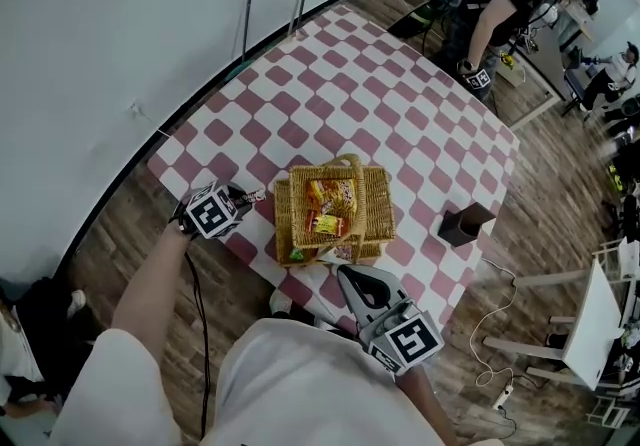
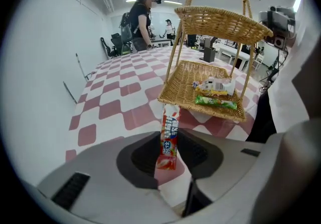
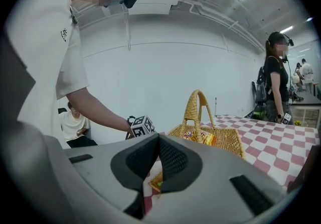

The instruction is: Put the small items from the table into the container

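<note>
A white cotton shirt [image 1: 300, 384] filled the bottom of the head view, and just above it the right gripper [image 1: 352, 277] tapered to a smooth grey point over the near edge of the table [image 1: 400, 104], which was spread with a cloth of rounded red and white checks. A two-tier wicker basket [image 1: 335, 209] with an arched handle stood near that edge. The left gripper [image 1: 255, 198] hung just beside the basket's left side, and a small black box [image 1: 466, 224] sat well apart on the right. In the left gripper view the ribbed dark pads were clamped on a slim, glossy red candy packet [image 2: 169, 137]. It stood upright, off the table, with its top near the lower tray's woven rim. Inside that tray lay a green packet [image 2: 215, 102] and a white-and-yellow packet [image 2: 214, 86]. In the right gripper view the jaws met at their tips with nothing between them, and the basket stood beyond.
</note>
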A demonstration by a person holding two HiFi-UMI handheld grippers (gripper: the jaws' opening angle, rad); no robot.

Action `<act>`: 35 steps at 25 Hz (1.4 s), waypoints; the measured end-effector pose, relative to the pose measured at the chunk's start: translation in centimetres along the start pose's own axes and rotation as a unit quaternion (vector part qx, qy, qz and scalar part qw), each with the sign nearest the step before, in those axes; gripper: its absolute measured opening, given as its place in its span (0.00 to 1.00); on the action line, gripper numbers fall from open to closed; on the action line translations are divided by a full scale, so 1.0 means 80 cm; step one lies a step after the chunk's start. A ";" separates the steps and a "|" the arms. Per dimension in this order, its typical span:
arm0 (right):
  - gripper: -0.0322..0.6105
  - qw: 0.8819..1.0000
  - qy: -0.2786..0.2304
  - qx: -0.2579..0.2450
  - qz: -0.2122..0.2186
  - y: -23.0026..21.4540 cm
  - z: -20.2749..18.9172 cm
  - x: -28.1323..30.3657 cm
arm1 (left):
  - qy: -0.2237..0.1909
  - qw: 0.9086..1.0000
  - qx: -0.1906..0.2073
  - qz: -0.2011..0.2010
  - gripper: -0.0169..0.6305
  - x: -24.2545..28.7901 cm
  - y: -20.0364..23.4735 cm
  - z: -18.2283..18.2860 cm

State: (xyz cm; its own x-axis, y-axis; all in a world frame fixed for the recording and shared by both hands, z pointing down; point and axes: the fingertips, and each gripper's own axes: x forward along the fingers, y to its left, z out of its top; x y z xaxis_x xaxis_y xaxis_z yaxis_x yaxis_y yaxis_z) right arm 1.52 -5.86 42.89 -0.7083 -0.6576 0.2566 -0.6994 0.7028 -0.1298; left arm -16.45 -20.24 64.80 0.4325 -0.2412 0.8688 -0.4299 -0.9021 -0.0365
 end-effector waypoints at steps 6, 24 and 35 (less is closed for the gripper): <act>0.07 1.000 -0.007 -0.004 0.012 0.002 -0.002 -0.014 | -0.016 0.999 -0.019 0.030 0.22 -0.023 -0.020 0.004; 0.07 0.999 -0.029 -0.012 0.029 -0.003 0.002 -0.059 | -0.049 0.992 -0.029 0.110 0.22 -0.096 -0.069 0.041; 0.07 0.999 -0.037 -0.009 0.027 -0.010 0.000 -0.076 | -0.089 0.987 0.015 0.134 0.22 -0.152 -0.095 0.108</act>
State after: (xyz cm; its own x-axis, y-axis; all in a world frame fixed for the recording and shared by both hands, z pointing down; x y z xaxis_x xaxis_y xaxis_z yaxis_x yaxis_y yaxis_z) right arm 6.41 -2.43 41.46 -0.7509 -0.6360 0.1782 -0.6583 0.7424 -0.1246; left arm -11.59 -13.54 50.26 0.4390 -0.5293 0.7260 -0.5252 -0.8068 -0.2706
